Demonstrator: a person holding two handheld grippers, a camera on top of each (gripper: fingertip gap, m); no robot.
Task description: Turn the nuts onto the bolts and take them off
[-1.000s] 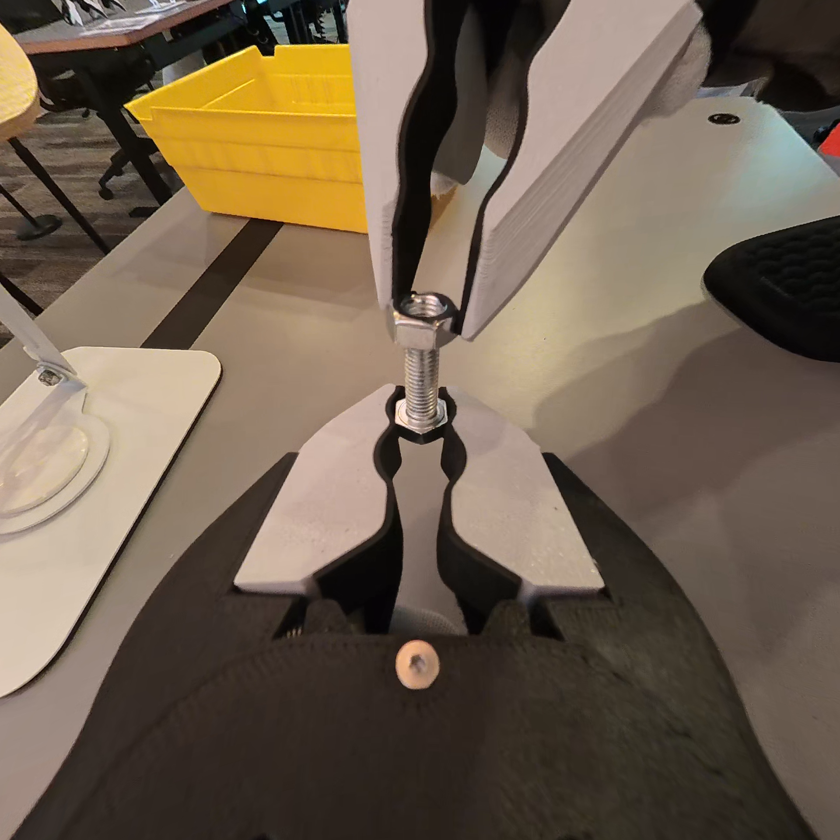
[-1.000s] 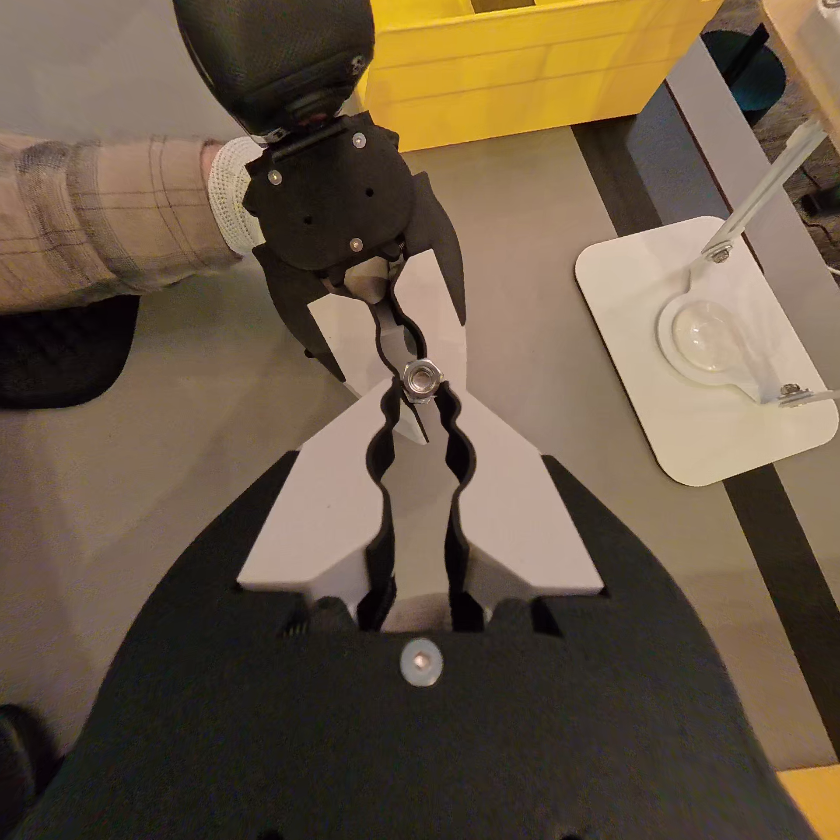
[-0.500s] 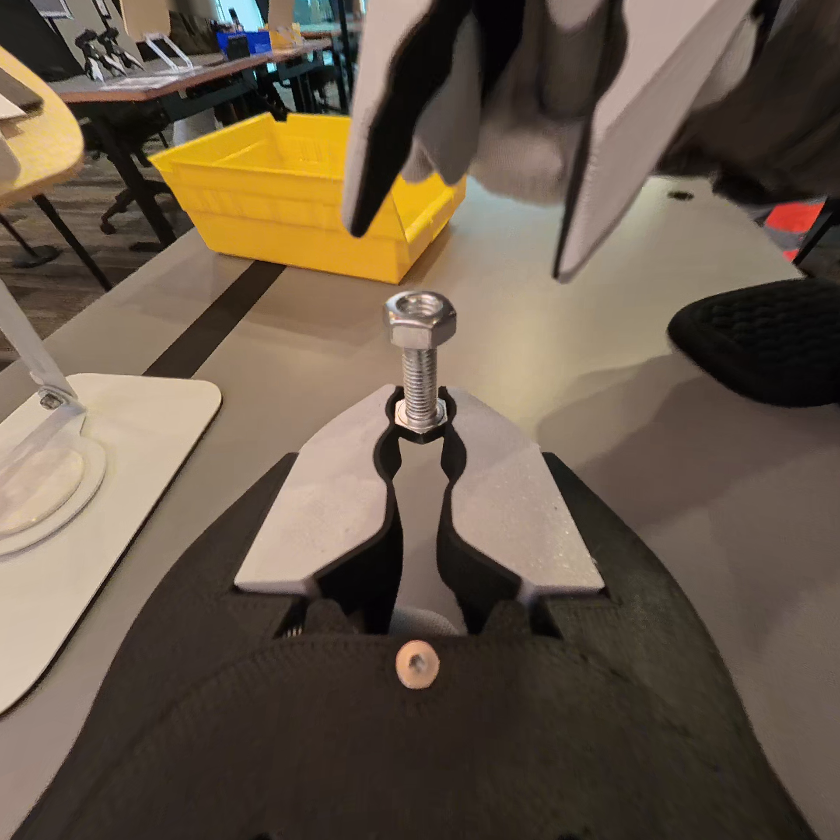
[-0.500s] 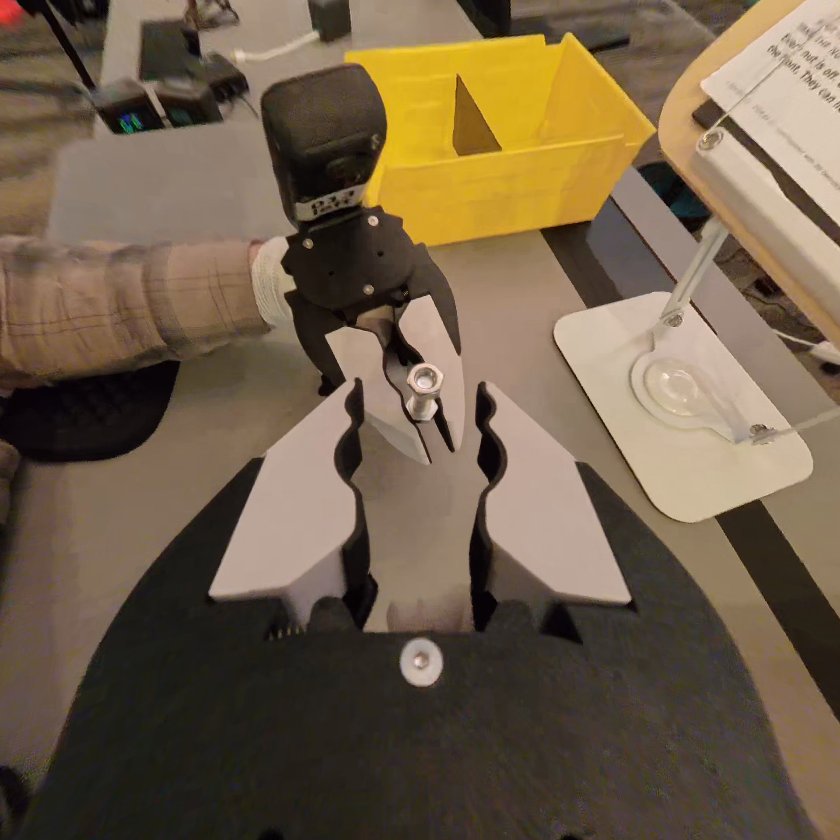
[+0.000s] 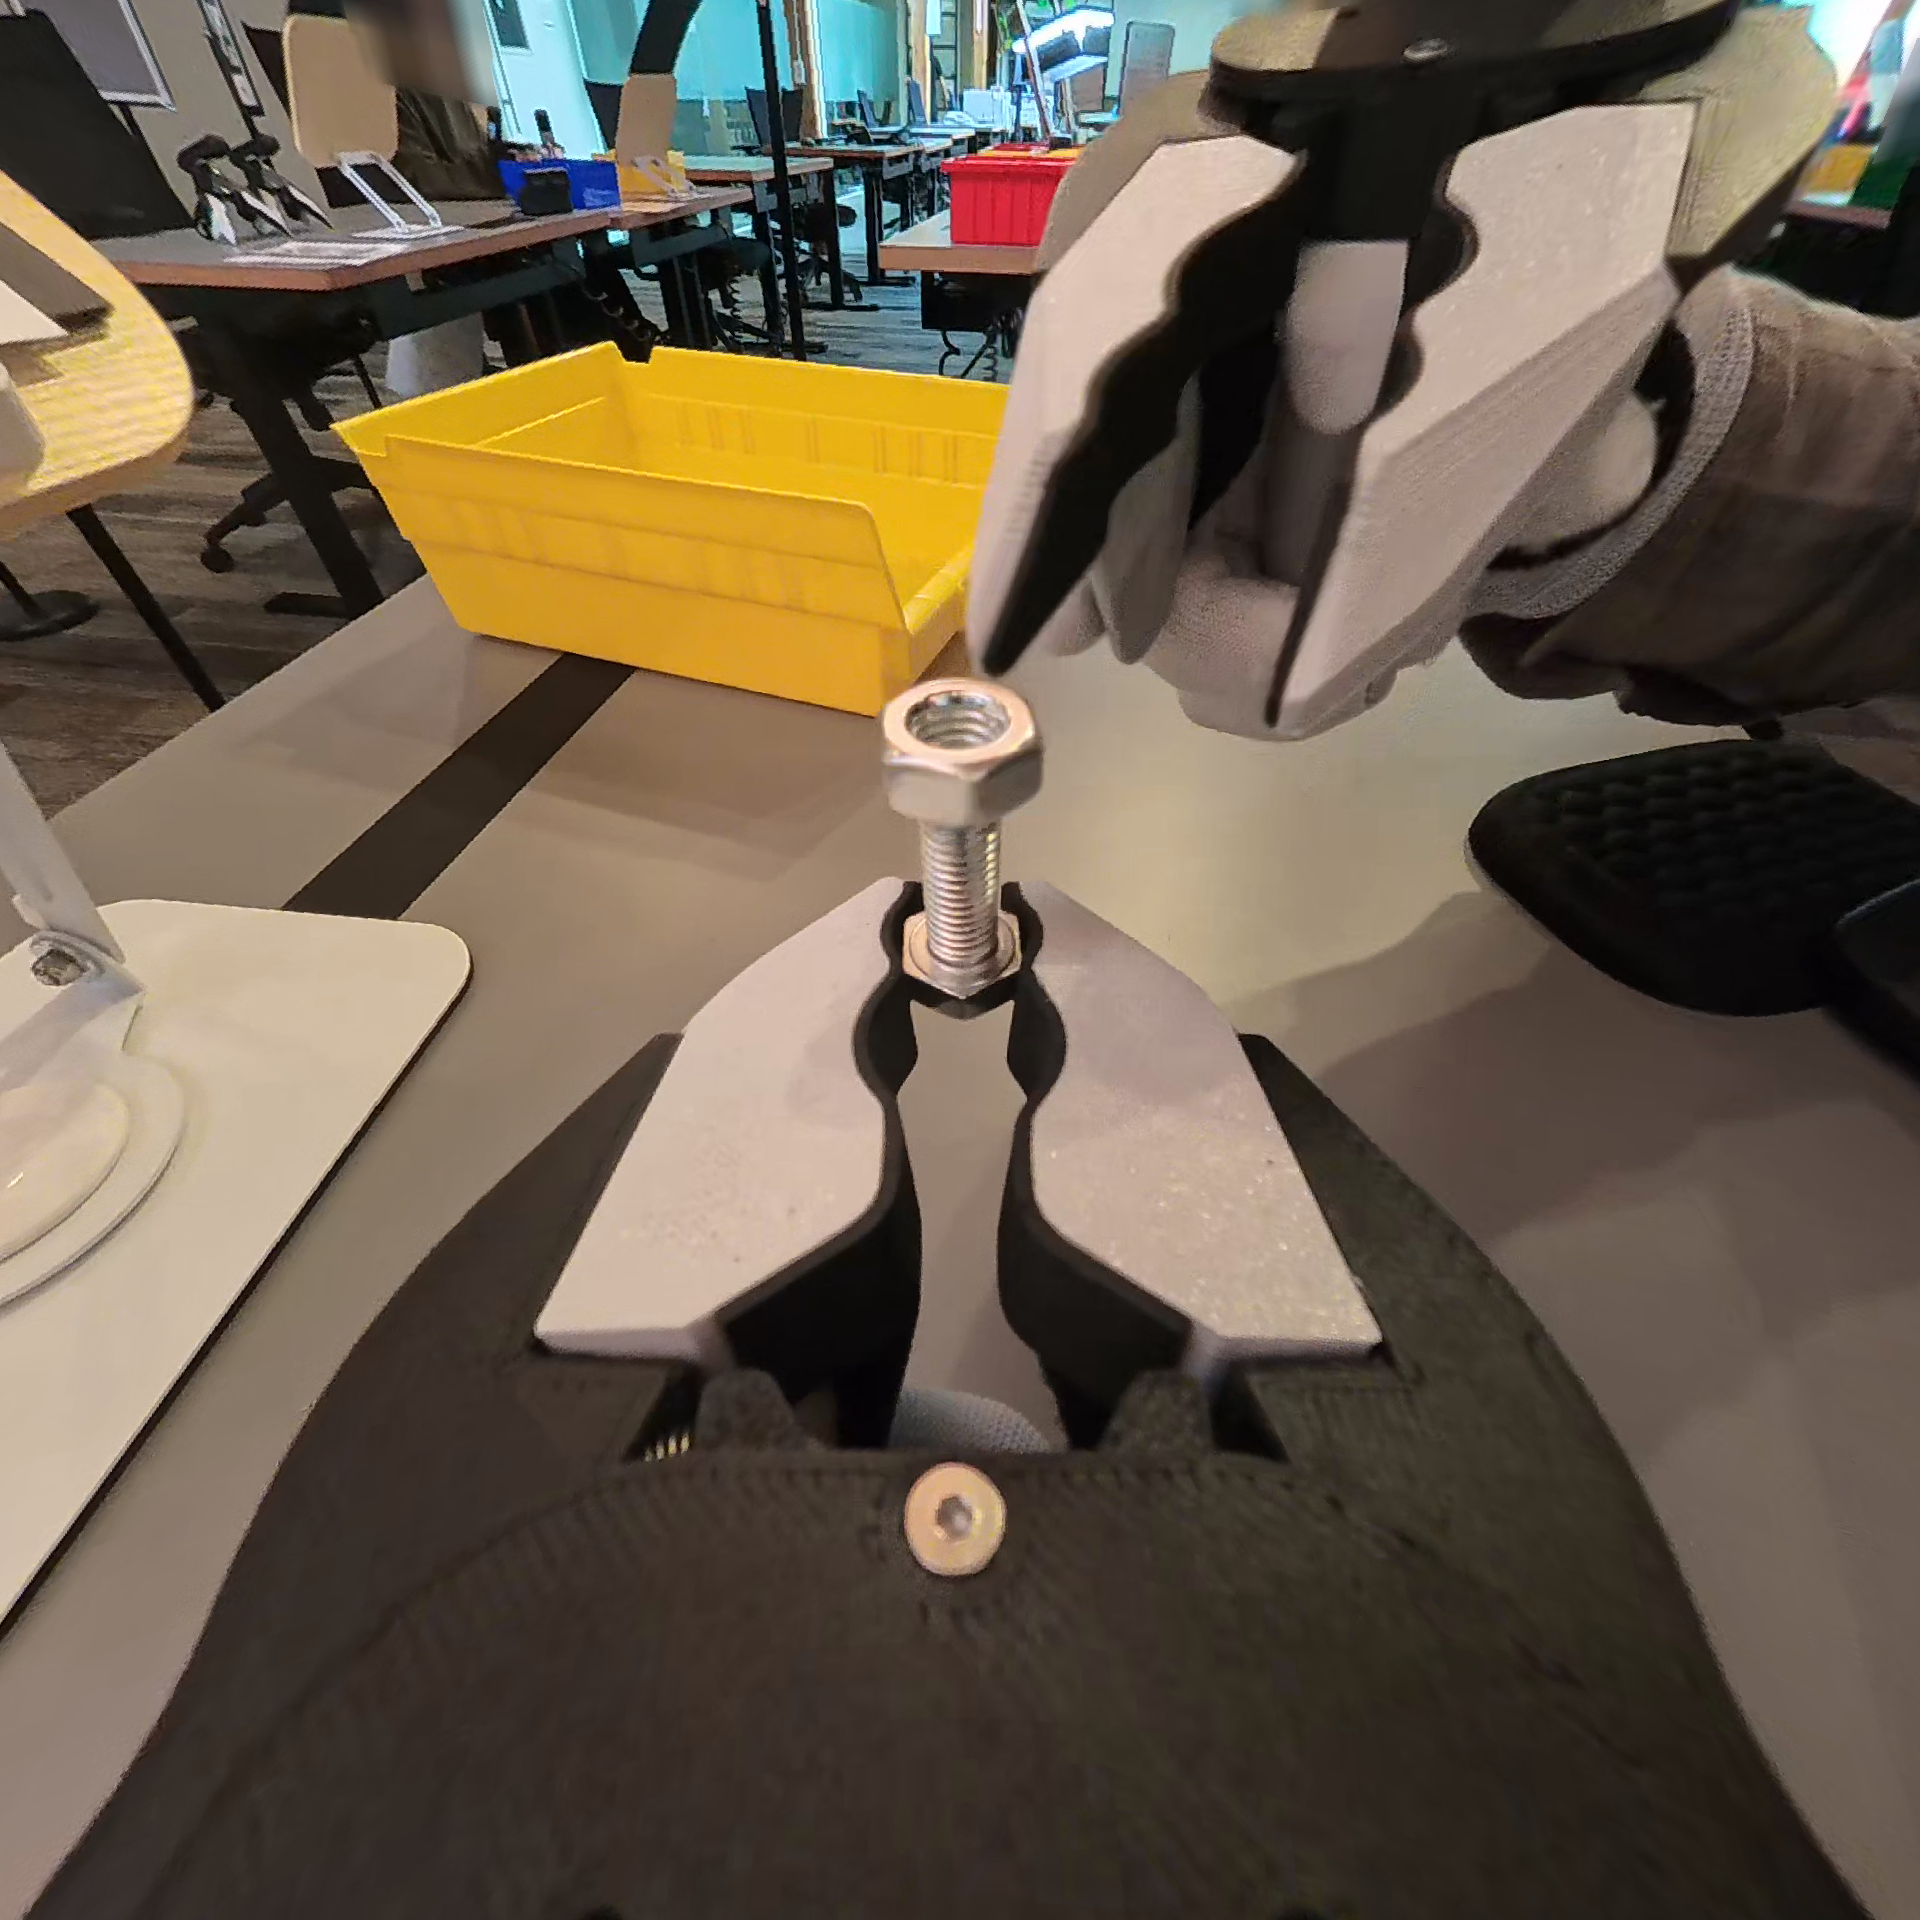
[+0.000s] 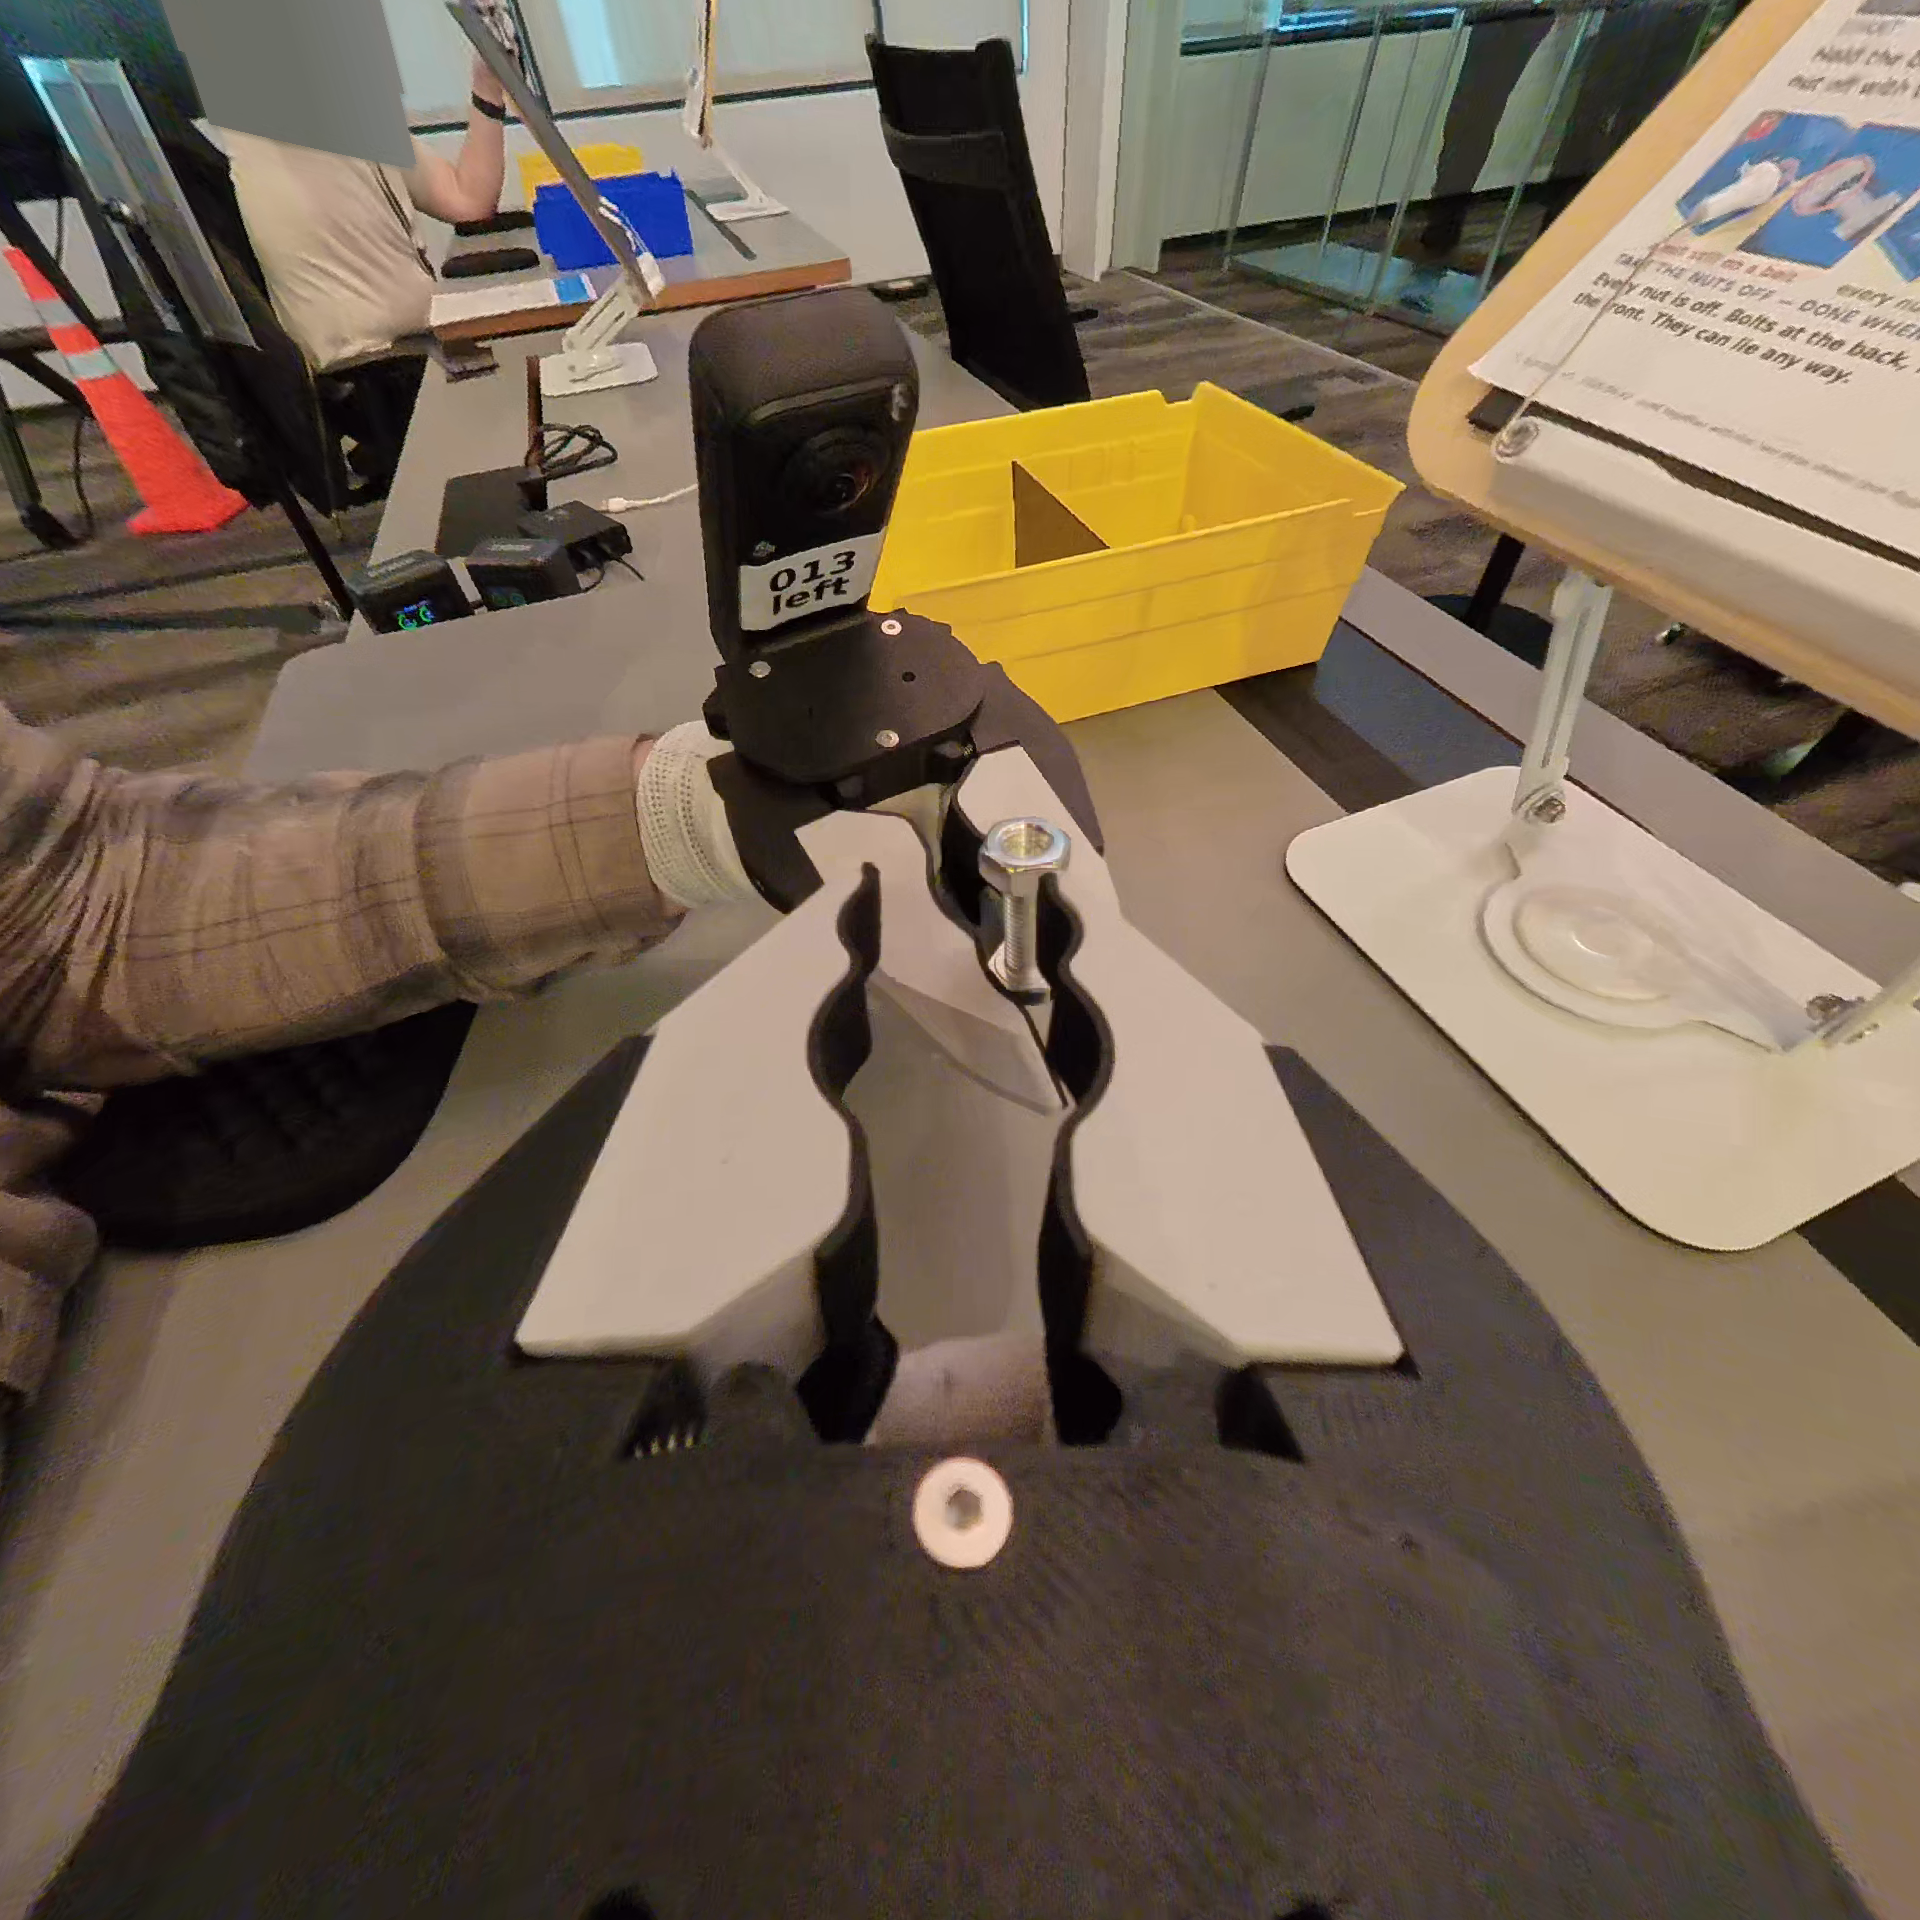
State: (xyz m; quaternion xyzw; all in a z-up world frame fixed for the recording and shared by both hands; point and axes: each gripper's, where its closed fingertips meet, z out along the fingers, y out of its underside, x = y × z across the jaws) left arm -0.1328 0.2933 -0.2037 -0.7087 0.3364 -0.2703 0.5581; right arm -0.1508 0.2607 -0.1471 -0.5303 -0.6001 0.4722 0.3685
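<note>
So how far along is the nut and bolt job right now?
Partly done: the nut sits at the tip of the bolt, which stands upright, its head clamped in the left tongs. The right tongs hang open just above, gripping nothing. Whether it's going on or coming off isn't clear, so more turning remains.

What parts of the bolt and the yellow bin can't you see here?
- Bolt head: left wrist view, mostly sunk between the left gripper fingers.
- Bolt's top end: both views, inside the nut.
- How far the nut is threaded: cannot tell.
- Yellow bin right end: left wrist view, behind the right gripper.
- Bin floor: right wrist view, hidden by its front wall.
</note>
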